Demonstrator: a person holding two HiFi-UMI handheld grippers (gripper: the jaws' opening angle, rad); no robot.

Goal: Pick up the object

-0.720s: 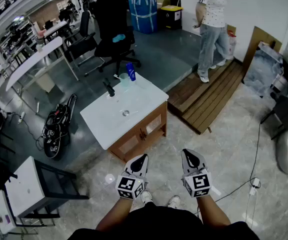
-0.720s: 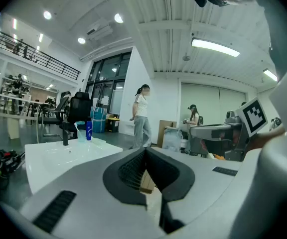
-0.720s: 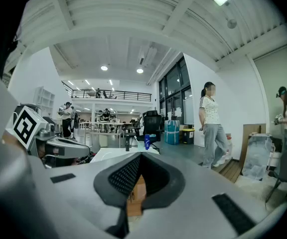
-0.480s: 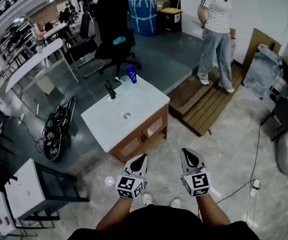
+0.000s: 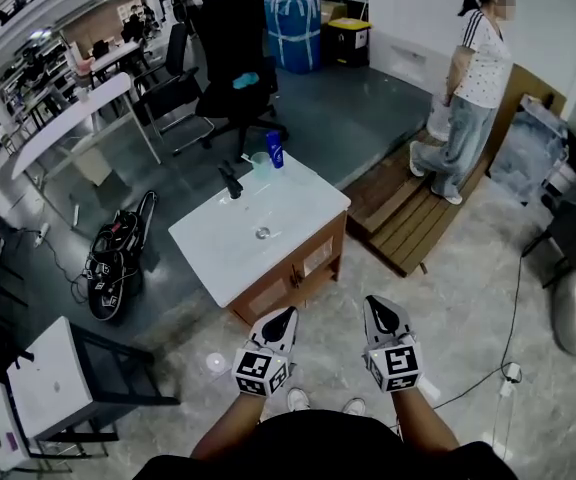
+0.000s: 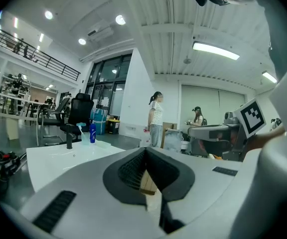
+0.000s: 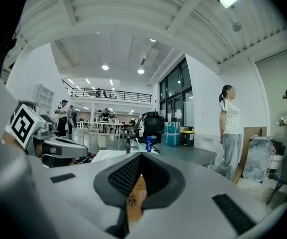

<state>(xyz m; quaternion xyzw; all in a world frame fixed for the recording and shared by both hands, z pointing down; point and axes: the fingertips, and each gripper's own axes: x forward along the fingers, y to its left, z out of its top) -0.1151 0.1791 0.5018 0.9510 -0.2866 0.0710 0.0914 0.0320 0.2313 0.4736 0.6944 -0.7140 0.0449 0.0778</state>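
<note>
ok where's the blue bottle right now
In the head view the blue bottle stands on the far corner of the white sink counter, beside a clear cup and right of the black faucet.

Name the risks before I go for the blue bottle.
The blue bottle stands close beside the clear cup; a reach may topple the cup. Left tongs and right tongs are shut; pushing in closed would shove the bottle. A cable trails over the floor at right: trip risk.

Right gripper [image 7: 139, 158], jaws together, empty
</note>
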